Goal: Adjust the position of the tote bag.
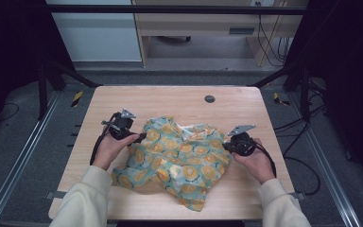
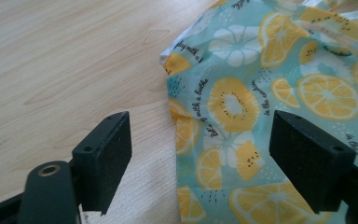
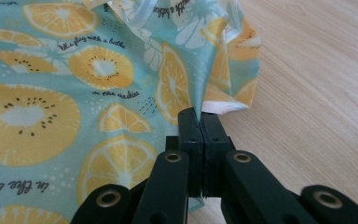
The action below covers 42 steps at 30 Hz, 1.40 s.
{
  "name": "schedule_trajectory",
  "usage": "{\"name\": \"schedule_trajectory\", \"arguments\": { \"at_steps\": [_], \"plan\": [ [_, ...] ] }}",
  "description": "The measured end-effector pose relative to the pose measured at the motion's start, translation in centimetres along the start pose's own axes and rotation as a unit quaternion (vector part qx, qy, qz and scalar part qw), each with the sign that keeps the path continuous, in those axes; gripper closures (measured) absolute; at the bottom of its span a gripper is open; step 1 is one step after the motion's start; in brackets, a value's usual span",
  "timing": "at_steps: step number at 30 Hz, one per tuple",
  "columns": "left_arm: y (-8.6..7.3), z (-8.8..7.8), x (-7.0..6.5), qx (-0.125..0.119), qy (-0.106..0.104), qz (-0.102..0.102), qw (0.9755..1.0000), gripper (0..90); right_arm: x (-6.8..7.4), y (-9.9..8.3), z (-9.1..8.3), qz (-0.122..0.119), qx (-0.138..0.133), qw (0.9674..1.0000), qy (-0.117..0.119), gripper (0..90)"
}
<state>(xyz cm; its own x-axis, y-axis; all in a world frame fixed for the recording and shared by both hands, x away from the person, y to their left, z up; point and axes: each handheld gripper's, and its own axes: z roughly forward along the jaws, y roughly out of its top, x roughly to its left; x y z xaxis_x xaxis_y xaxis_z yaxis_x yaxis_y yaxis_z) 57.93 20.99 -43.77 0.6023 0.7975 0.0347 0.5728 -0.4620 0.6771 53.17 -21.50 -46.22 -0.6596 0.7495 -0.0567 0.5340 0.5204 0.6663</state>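
Thin, limp cloth [image 1: 175, 158]: my right fingers [image 3: 199, 122] pinch its edge mid-frame; left fingers [image 2: 200, 154], spread, should take the near hem.

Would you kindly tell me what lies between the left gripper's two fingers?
The printed cloth's edge over bare table, seen in the left gripper view.

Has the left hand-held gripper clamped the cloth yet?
No: the left hand-held gripper stands open, its pads straddling the cloth edge without pressing it.
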Motion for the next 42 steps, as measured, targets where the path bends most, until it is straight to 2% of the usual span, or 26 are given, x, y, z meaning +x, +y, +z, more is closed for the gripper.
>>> {"name": "schedule_trajectory", "arguments": {
  "at_steps": [6, 8, 11, 12, 15, 19, 21, 31, 33, 34, 35, 37, 38, 39, 41, 42],
  "plan": [
    [-0.5, 1.1, -0.1, 0.031, 0.008, -0.006, 0.9995, 22.3, -0.1, 0.2, -0.3, -0.004, -0.002, 1.0, -0.002, 89.7],
    [-1.1, 1.5, -0.2, 0.039, 0.009, -0.011, 0.9992, 22.4, -0.1, 0.2, -0.3, -0.002, -0.004, 1.0, -0.002, 89.7],
    [-2.0, 2.2, -0.5, 0.053, 0.012, -0.007, 0.9985, 23.1, -0.1, 0.2, -0.5, -0.005, -0.007, 1.0, -0.004, 89.5],
    [-2.6, 2.5, -0.6, 0.059, 0.019, -0.008, 0.9981, 23.5, -0.2, 0.3, -0.5, -0.005, -0.008, 0.9999, -0.005, 89.5],
    [-3.0, 2.7, -0.7, 0.06, 0.016, -0.01, 0.998, 25.4, -0.2, 0.3, -0.6, -0.003, -0.01, 0.9999, -0.005, 89.5],
    [-3.4, 2.9, -1.0, 0.061, 0.011, -0.002, 0.9981, 30.7, -0.4, 0.5, -0.7, -0.002, -0.013, 0.9999, -0.009, 89.4],
    [-3.5, 3.0, -1.0, 0.062, 0.012, -0.003, 0.998, 31.4, -0.4, 0.5, -0.7, 0.005, -0.011, 0.9999, -0.008, 89.4],
    [-3.6, 3.2, -0.8, 0.06, 0.004, -0.009, 0.9982, 34.8, -0.6, 0.7, -0.8, 0.002, -0.012, 0.9999, -0.01, 89.4],
    [-3.5, 3.0, -0.9, 0.058, -0.011, -0.001, 0.9983, 42.8, -0.6, 0.8, -0.9, 0.006, -0.013, 0.9998, -0.011, 89.4],
    [-3.5, 3.0, -0.9, 0.058, -0.011, -0.001, 0.9983, 47.7, -0.7, 0.8, -0.9, 0.006, -0.014, 0.9998, -0.012, 89.4],
    [-3.5, 2.9, -1.0, 0.062, -0.015, 0.009, 0.9979, 50.9, -0.7, 0.8, -1.0, 0.005, -0.013, 0.9998, -0.013, 89.4],
    [-3.4, 2.9, -1.1, 0.061, -0.019, 0.014, 0.9978, 54.0, -0.8, 0.8, -1.0, 0.005, -0.012, 0.9998, -0.014, 89.4],
    [-3.4, 2.8, -1.1, 0.063, -0.021, 0.018, 0.9976, 64.9, -0.8, 0.9, -1.1, 0.007, -0.014, 0.9998, -0.015, 89.4],
    [-3.4, 2.8, -1.2, 0.061, -0.023, 0.021, 0.9976, 64.9, -0.8, 0.9, -1.1, 0.007, -0.014, 0.9998, -0.015, 89.4],
    [-3.4, 2.9, -1.2, 0.059, -0.027, 0.028, 0.9975, 75.9, -0.9, 0.9, -1.1, 0.006, -0.014, 0.9998, -0.015, 89.4],
    [-3.4, 2.9, -1.3, 0.058, -0.028, 0.029, 0.9975, 75.9, -0.9, 0.9, -1.1, 0.007, -0.014, 0.9998, -0.016, 89.4]
  ]
}}
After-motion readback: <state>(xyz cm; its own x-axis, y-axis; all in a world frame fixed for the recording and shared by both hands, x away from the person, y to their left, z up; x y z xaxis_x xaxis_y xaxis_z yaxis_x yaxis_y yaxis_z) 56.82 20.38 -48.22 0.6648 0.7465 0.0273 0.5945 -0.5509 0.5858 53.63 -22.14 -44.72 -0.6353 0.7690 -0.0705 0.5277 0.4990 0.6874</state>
